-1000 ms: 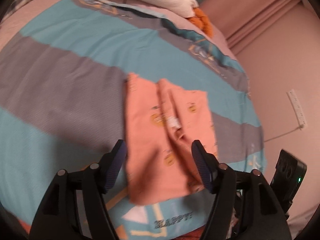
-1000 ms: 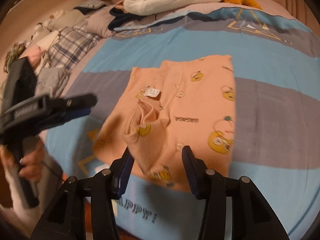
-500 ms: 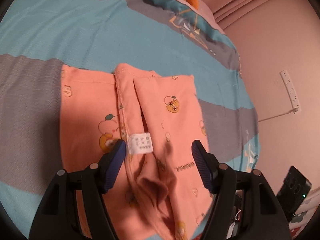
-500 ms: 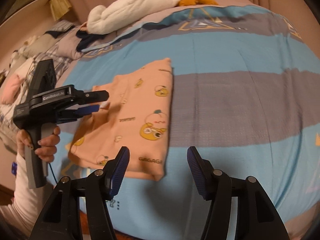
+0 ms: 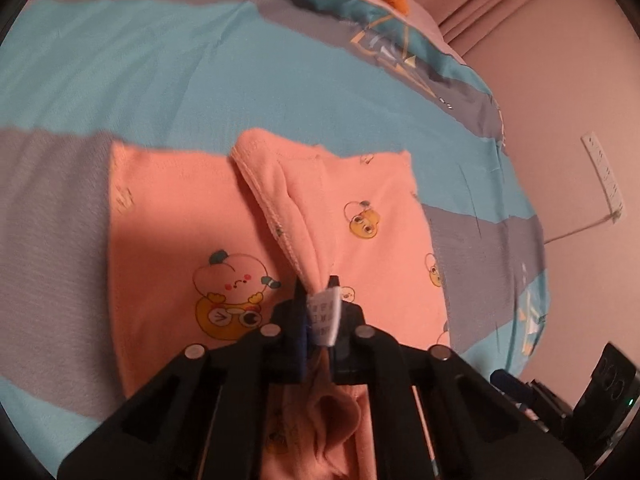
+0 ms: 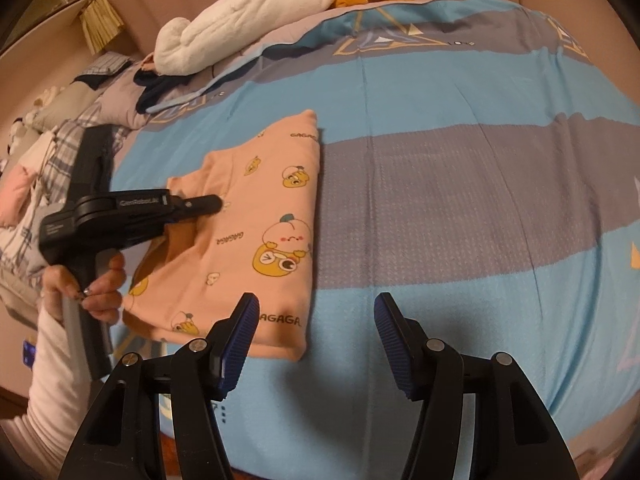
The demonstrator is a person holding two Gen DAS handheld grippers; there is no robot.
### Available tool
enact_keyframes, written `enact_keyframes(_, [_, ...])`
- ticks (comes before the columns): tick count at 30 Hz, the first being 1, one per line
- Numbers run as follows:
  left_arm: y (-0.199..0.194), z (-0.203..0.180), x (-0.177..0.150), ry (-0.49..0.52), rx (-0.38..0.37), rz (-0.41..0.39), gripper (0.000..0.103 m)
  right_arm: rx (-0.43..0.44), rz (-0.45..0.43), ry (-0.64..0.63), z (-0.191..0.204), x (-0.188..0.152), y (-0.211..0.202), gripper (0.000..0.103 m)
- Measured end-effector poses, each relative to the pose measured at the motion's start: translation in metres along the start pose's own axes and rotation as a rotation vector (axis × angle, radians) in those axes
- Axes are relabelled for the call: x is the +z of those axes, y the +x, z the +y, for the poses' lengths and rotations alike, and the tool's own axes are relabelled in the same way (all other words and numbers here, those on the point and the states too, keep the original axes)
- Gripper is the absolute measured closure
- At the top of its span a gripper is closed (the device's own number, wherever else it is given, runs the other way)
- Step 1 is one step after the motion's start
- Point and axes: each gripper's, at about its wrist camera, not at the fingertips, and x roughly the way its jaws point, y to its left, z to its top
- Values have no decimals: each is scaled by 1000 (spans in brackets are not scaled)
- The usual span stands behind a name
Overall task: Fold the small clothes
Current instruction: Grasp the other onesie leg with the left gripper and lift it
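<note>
Between the pads of the left gripper (image 5: 318, 312), which half a second ago stood apart over the cloth, a ridge of the peach garment (image 5: 376, 216) with its white label (image 5: 325, 314) is now pinched tight. Beyond it the garment lies partly folded near the bedspread's (image 6: 460, 184) front left edge, so a fold can likely begin. Off its right edge the right gripper (image 6: 316, 344) hovers with jaws apart, empty.

The left gripper (image 5: 318, 312) is clamped on a raised ridge of the peach garment (image 5: 192, 216), with the white label (image 5: 324, 314) pinched between its jaws. The garment lies folded on a bedspread (image 5: 120, 80) of teal and grey bands, cartoon ducks printed across it. At the right a white power strip (image 5: 602, 172) hangs on the pink wall (image 5: 560, 60).
</note>
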Motion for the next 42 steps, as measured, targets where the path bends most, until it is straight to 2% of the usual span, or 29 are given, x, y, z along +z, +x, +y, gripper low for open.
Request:
enact_keyframes(3, [-22, -6, 6, 56, 24, -53, 97, -5, 0, -5, 0, 2, -1, 44])
enact_keyframes(7, [-48, 3, 11, 81, 45, -95, 97, 1, -6, -21, 4, 5, -1, 44])
enact_keyframes(13, [-43, 20, 8, 39, 0, -53, 99, 8, -5, -46, 12, 8, 6, 44])
enact_keyframes(16, [-34, 25, 7, -4, 13, -16, 90, 8, -5, -47, 12, 8, 6, 44])
enact_keyframes(18, [-33, 26, 6, -19, 5, -15, 64, 11, -2, -46, 12, 6, 5, 43])
enact_keyframes(20, [-30, 26, 4, -22, -16, -6, 55, 6, 2, -44, 11, 5, 5, 43])
enact_keyframes(23, [-20, 24, 1, -17, -32, 33, 51, -5, 5, -29, 9, 5, 6, 43])
enact_keyframes(28, [-7, 26, 3, -51, -91, 66, 53, -5, 7, -17, 7, 3, 6, 43])
enact_keyframes(32, [6, 27, 8, -93, -182, 99, 53, -7, 13, -15, 6, 2, 6, 43])
enact_keyframes(34, [10, 27, 9, -112, -179, 98, 61, -8, 14, -11, 5, 2, 7, 43])
enact_keyframes(36, [13, 24, 8, -104, -160, 94, 94, -10, 15, -8, 4, 1, 7, 44])
enact_keyframes(40, [3, 13, 4, -59, -83, 51, 96, -13, 20, 3, 3, 1, 9, 43])
enact_keyframes(42, [-11, 8, 5, -29, -67, 21, 96, -13, 18, 3, 3, 2, 8, 43])
